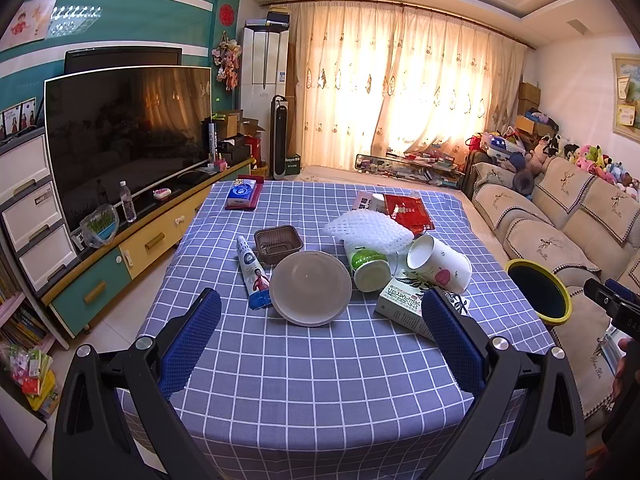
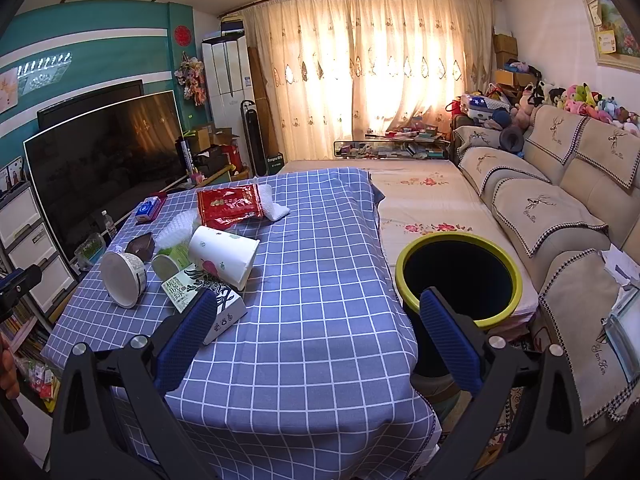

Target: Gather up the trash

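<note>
Both the left tongs [image 1: 320, 320] and the right tongs [image 2: 318, 318] hang spread wide over the near edge of the table [image 1: 320, 380], gripping nothing. The trash lies mid-table: a clear bowl [image 1: 311, 288], a toothpaste tube [image 1: 252, 272], a brown tray [image 1: 279, 244], white foam netting [image 1: 368, 230], two tipped paper cups [image 1: 440, 264], a green box [image 1: 404, 306] and a red packet [image 1: 408, 210]. The yellow-rimmed bin [image 2: 460, 276] stands just beside the table's right edge.

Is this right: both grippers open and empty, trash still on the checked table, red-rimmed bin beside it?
Not quite: the bin has a yellow-green rim, not red, as the right wrist view shows. Left gripper and right gripper are open and empty; trash still sits on the table.
</note>
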`<action>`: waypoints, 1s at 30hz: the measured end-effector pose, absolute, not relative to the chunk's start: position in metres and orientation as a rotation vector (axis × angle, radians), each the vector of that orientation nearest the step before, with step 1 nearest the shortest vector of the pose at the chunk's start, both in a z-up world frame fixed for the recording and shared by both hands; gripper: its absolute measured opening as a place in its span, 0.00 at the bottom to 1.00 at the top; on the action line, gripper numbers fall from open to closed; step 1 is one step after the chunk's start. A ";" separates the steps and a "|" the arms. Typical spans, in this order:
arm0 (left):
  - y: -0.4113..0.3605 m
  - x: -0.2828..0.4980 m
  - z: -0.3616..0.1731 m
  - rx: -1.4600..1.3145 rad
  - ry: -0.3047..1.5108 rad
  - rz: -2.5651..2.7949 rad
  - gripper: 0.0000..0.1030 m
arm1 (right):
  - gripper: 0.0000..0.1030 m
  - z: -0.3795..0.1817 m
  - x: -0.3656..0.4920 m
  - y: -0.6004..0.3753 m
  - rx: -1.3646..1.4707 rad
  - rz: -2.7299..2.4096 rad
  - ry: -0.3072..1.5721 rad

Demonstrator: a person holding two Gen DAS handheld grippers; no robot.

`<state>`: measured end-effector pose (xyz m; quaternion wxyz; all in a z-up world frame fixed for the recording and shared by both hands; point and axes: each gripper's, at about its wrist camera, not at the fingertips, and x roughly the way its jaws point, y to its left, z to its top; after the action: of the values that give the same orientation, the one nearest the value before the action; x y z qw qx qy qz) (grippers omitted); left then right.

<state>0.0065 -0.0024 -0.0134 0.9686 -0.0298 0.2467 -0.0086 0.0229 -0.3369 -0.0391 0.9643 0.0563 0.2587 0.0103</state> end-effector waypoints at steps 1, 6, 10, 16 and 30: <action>-0.003 0.007 -0.014 -0.061 0.499 -0.017 0.96 | 0.94 -0.040 0.023 -0.337 0.114 0.020 0.524; -0.002 0.007 -0.013 -0.060 0.499 -0.017 0.96 | 0.94 -0.041 0.023 -0.337 0.114 0.020 0.526; -0.001 0.008 -0.015 -0.062 0.503 -0.014 0.96 | 0.94 -0.044 0.026 -0.338 0.114 0.021 0.534; 0.005 0.011 -0.020 -0.065 0.515 0.006 0.96 | 0.94 -0.052 0.040 -0.331 0.108 0.047 0.558; 0.015 0.037 -0.039 -0.075 0.580 0.026 0.96 | 0.94 -0.071 0.119 -0.275 0.089 0.190 0.654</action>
<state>0.0367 0.0148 -0.0394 0.9575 -0.0371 0.2859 0.0127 0.1190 -0.2753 -0.0706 0.9416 0.0436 0.3207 0.0931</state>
